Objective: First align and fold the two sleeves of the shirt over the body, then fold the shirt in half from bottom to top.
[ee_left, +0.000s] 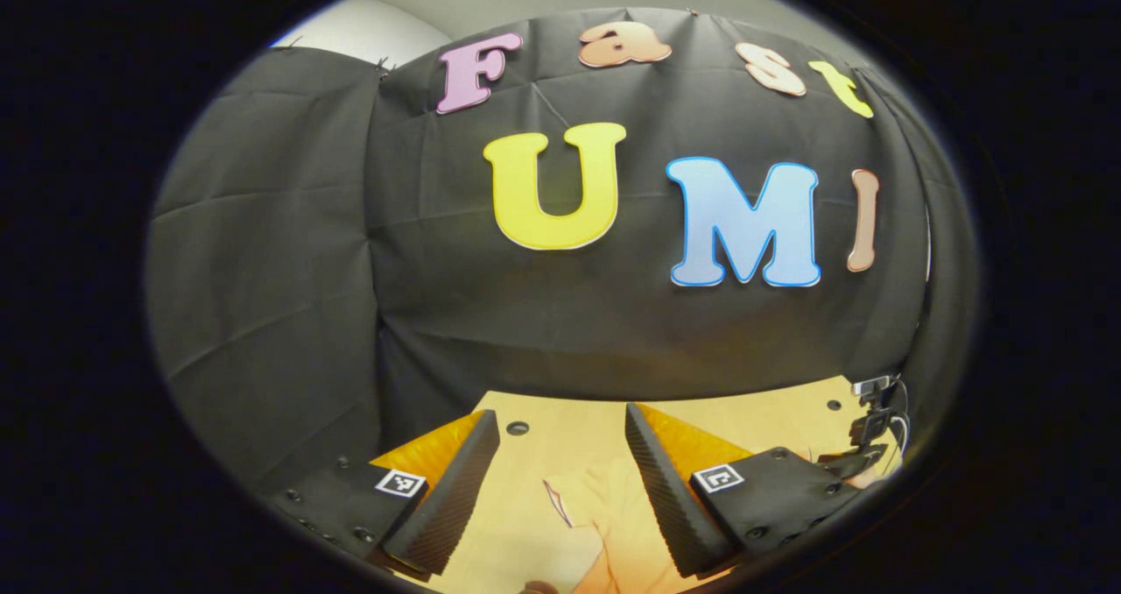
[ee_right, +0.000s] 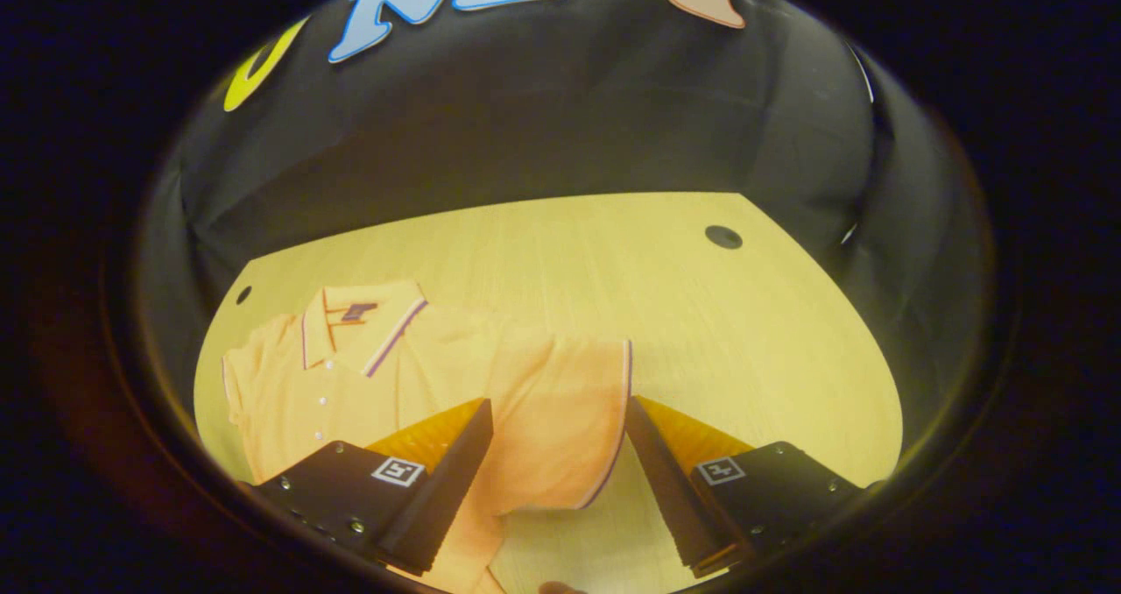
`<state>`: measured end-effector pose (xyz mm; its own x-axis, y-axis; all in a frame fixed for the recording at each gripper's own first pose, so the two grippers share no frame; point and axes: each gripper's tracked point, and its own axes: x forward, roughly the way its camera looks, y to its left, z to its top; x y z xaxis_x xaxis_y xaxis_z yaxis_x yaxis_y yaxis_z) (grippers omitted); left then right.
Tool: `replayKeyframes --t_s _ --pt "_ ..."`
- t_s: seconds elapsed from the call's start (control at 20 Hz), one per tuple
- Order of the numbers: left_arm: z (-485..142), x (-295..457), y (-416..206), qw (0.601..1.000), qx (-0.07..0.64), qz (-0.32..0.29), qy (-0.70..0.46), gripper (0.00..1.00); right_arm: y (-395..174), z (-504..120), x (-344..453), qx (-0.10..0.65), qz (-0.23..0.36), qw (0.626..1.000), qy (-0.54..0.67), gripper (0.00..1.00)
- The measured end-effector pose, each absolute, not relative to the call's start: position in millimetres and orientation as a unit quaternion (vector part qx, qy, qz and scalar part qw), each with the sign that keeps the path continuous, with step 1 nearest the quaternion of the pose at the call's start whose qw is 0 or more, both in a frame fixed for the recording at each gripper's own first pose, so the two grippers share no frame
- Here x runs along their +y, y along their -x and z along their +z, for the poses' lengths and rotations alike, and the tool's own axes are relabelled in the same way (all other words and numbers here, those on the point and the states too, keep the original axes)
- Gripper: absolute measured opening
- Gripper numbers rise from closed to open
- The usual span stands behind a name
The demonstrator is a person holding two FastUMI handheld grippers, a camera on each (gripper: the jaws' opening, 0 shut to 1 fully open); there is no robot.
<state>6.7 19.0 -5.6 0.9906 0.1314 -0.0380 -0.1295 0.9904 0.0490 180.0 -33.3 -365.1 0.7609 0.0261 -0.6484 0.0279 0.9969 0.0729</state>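
A: What is the shirt (ee_right: pixel 420 375) like?

B: Soft orange polo cloth with a striped collar, small white buttons and a dark neck label too small to read. It lies flat on the pale wooden table (ee_right: pixel 613 261), left of centre in the right gripper view.

A: And the tongs?

B: The right gripper (ee_right: pixel 558 454) is spread, its ridged fingers astride the striped sleeve (ee_right: pixel 569 419). The left gripper (ee_left: pixel 560 471) is spread too, above a shirt edge. A round hole (ee_right: pixel 723 236) sits far right; a clamp (ee_left: pixel 871 427) stands at the table's edge.
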Motion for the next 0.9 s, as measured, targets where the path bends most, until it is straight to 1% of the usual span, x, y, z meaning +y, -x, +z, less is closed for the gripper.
replayKeyframes --t_s 0.35,0.4,0.45,0.55,0.6,0.65,0.7,0.75,0.85,0.9 --pt "-11 18 -13 0.997 0.028 0.069 -0.02 0.95 -177 -401 -38 0.392 -0.01 0.919 -0.046 0.97" --pt "-9 17 -15 0.997 0.029 0.069 -0.02 0.95 -178 -399 -38 0.383 -0.009 0.923 -0.041 0.97" --pt "-10 17 -15 0.997 0.029 0.069 -0.02 0.95 -178 -401 -39 0.389 -0.009 0.92 -0.037 0.98" --pt "-12 17 -14 0.997 0.03 0.068 -0.019 0.95 -178 -401 -39 0.386 -0.005 0.922 -0.03 0.93" --pt "-12 16 -15 0.997 0.03 0.068 -0.017 0.95 -177 -401 -36 0.384 -0.005 0.923 -0.033 0.78" --pt "-14 16 -16 0.997 0.031 0.068 -0.016 0.94 -178 -400 -36 0.384 0.0 0.923 -0.034 0.72" --pt "-15 15 -17 0.997 0.032 0.068 -0.014 0.94 -180 -401 -37 0.383 0.001 0.923 -0.04 0.52" --pt "-14 15 -17 0.997 0.032 0.068 -0.012 0.95 -180 -400 -37 0.384 0.003 0.922 -0.042 0.41" --pt "-15 18 -16 0.997 0.033 0.069 -0.009 0.96 -181 -400 -36 0.385 0.005 0.922 -0.048 0.42" --pt "-17 18 -17 0.997 0.035 0.07 -0.008 0.96 -181 -400 -36 0.382 -0.001 0.922 -0.053 0.08"
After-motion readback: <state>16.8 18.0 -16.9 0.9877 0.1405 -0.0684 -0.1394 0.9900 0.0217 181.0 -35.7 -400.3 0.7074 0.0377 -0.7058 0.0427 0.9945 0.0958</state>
